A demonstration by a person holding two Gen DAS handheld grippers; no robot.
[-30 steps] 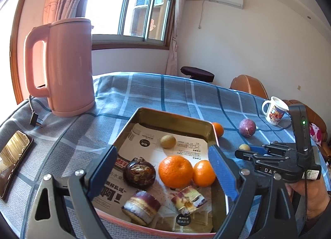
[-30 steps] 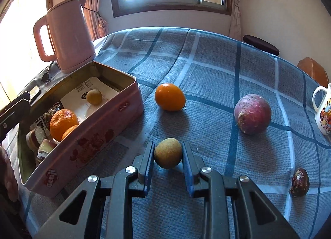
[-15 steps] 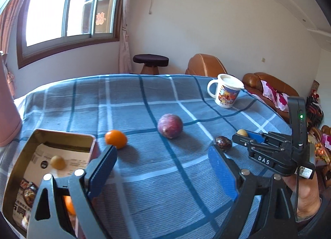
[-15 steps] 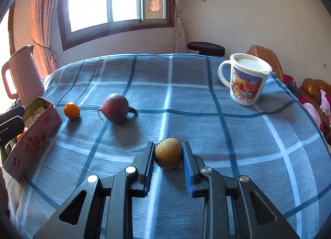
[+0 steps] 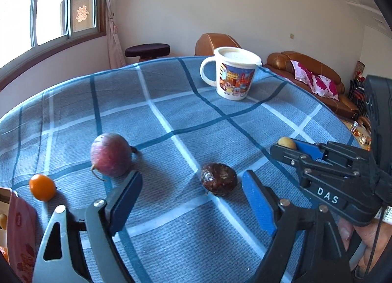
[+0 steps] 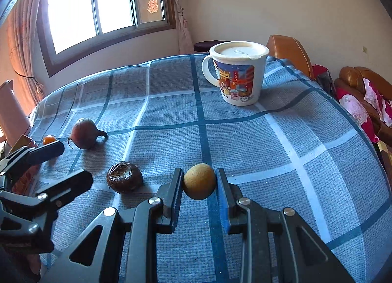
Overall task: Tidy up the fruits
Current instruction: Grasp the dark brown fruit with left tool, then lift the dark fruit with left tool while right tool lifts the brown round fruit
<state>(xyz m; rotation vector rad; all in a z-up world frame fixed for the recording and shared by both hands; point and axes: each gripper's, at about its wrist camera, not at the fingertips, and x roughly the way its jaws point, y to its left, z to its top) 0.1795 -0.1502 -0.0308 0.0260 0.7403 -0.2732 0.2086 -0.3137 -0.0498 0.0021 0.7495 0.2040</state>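
Over the checked tablecloth [image 5: 171, 229], the left gripper [image 5: 191, 192] is narrowing its still-apart jaws around the dark wrinkled fruit [image 5: 218, 182], having swung away from the tin [image 5: 19, 234], while the right gripper [image 6: 199, 182] is clamping the small yellow-brown fruit [image 6: 199, 181] aloft, so another pickup looks imminent.

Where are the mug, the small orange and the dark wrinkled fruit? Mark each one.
mug [image 6: 238, 79]: right wrist view, on its printed side.
small orange [image 5: 42, 187]: left wrist view, middle of its peel.
dark wrinkled fruit [image 5: 218, 182]: left wrist view, on its wrinkled top.
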